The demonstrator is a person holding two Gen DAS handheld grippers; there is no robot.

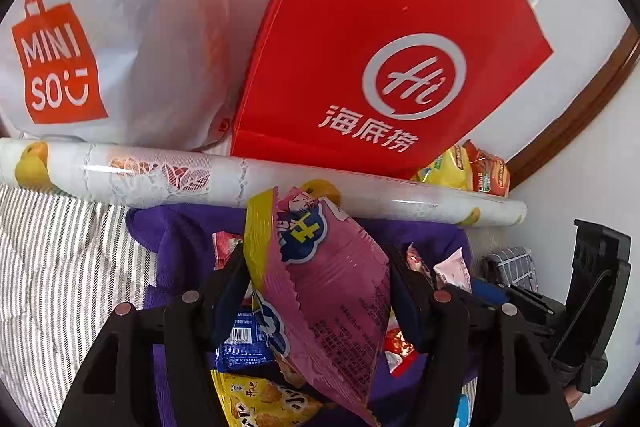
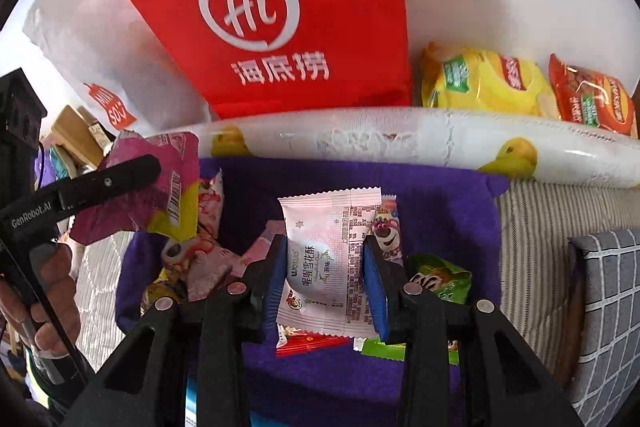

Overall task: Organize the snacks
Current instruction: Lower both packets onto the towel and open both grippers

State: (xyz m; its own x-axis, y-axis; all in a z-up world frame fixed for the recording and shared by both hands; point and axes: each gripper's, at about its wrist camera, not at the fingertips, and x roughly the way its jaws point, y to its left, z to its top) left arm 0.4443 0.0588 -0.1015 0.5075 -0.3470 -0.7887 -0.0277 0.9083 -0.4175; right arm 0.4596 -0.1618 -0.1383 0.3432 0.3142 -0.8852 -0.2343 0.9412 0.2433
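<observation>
My left gripper [image 1: 320, 267] is shut on a pink snack bag with a yellow edge [image 1: 332, 287], held above a purple cloth [image 1: 180, 239] strewn with several snack packets. The same bag [image 2: 160, 187] and left gripper [image 2: 120, 171] show at the left of the right wrist view. My right gripper [image 2: 325, 267] is shut on a pale pink snowflake-crisp packet [image 2: 326, 259], above the purple cloth [image 2: 440, 207]. Loose snacks lie under it: a bear-print packet [image 2: 388, 233], a green packet [image 2: 440, 277], a red packet [image 2: 308, 341].
A red Haidilao bag [image 1: 380, 47] and a white Miniso bag [image 1: 120, 39] stand at the back behind a rolled lemon-print sheet [image 1: 200, 175]. Yellow and orange chip bags [image 2: 488, 83] lie at the back right. Striped bedding [image 1: 52, 267] surrounds the cloth. A grey checked cushion [image 2: 608, 307] is at right.
</observation>
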